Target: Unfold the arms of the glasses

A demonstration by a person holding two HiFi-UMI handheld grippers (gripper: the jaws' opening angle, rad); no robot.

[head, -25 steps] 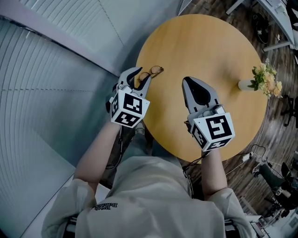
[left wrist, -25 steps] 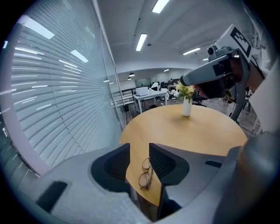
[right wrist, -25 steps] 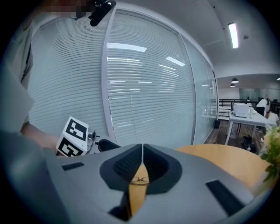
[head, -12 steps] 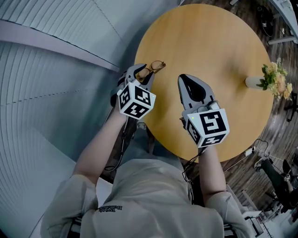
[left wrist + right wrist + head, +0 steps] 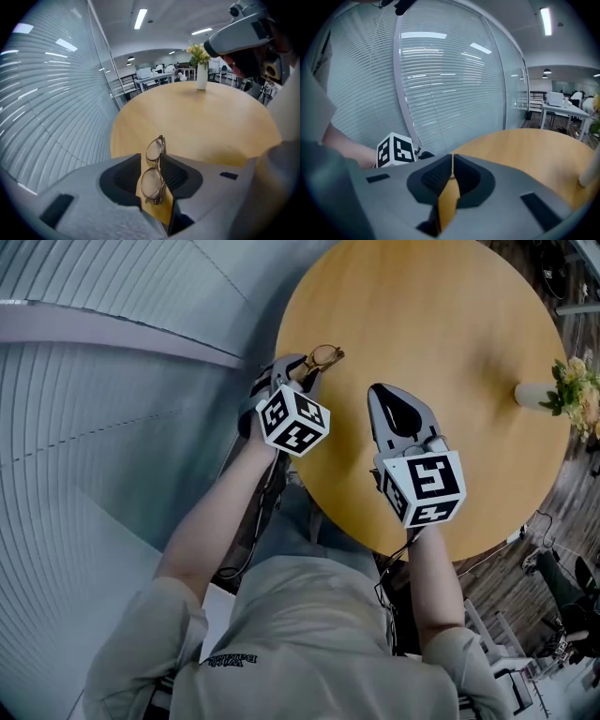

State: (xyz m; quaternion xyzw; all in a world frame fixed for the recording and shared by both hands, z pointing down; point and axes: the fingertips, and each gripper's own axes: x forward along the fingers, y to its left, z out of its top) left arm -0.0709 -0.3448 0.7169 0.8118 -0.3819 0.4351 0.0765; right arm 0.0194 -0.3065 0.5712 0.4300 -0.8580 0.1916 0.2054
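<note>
Glasses [image 5: 324,356], upper left of centre, clamped lengthwise in left gripper [image 5: 302,371]; right gripper [image 5: 388,392], closed and empty, lies lower right.

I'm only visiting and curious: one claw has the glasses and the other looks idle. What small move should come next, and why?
Probably the right gripper should open and move across toward the glasses. The left gripper is shut on their frame, and the arms look folded. The right gripper's jaws are together with nothing between them, apart from the glasses.
</note>
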